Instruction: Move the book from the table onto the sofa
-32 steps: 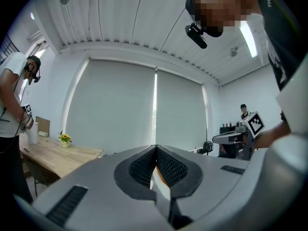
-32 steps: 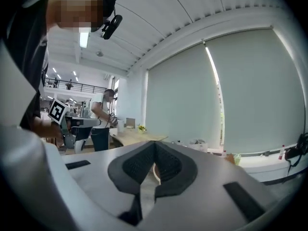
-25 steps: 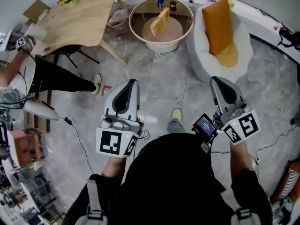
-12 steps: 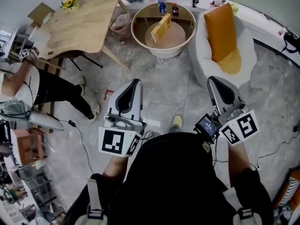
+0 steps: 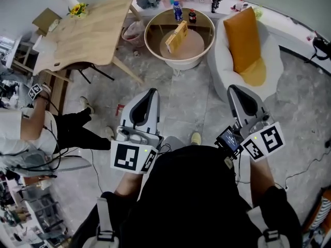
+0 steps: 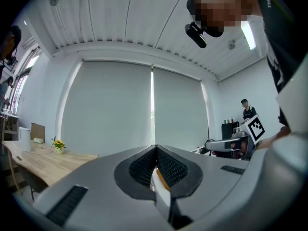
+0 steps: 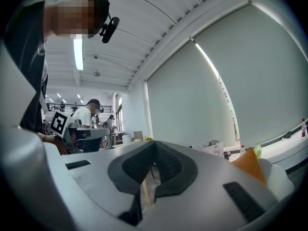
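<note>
A yellow book [image 5: 176, 36] stands tilted on the round glass-rimmed table [image 5: 153, 44] at the top of the head view. To its right is the white sofa chair [image 5: 223, 66] with an orange cushion [image 5: 243, 32]. My left gripper [image 5: 151, 92] and my right gripper [image 5: 234, 88] are held level over the floor, pointing toward the table and well short of it. In the left gripper view the left gripper [image 6: 155, 148] has its jaws together with nothing held. In the right gripper view the right gripper [image 7: 155, 144] is likewise shut and empty, and the orange cushion [image 7: 249, 169] shows beyond it.
A long wooden table [image 5: 88, 30] stands at the upper left with its legs reaching toward the round table. Two bottles [image 5: 177, 10] stand at the round table's far rim. Another person [image 5: 36, 130] is at the left, with cables on the floor nearby.
Both grippers and my view have moved forward toward the round table, which now sits a little nearer. The person at the left has shifted down and closer to the left edge.
</note>
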A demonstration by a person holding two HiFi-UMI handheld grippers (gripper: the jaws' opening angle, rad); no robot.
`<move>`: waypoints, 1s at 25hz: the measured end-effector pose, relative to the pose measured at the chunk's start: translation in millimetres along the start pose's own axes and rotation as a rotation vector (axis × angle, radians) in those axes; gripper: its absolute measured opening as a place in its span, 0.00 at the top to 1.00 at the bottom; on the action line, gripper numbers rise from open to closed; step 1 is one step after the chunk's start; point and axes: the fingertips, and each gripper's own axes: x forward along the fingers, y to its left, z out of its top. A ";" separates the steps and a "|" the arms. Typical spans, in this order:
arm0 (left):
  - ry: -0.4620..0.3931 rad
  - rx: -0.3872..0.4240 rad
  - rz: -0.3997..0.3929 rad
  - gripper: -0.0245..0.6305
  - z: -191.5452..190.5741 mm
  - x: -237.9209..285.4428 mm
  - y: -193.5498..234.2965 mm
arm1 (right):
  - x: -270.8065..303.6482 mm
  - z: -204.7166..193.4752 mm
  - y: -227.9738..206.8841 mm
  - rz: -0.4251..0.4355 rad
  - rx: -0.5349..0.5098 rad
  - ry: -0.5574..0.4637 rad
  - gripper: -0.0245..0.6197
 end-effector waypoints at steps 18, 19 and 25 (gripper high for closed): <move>-0.024 0.028 0.002 0.95 15.4 -3.9 -18.3 | -8.3 13.6 6.5 0.021 -0.053 -0.035 0.95; -0.026 0.029 0.000 0.95 15.6 -3.6 -18.4 | -8.3 13.5 6.5 0.021 -0.054 -0.033 0.95; -0.024 0.018 -0.009 0.95 8.8 -5.3 -13.8 | -4.3 6.2 10.3 0.018 -0.054 -0.022 0.95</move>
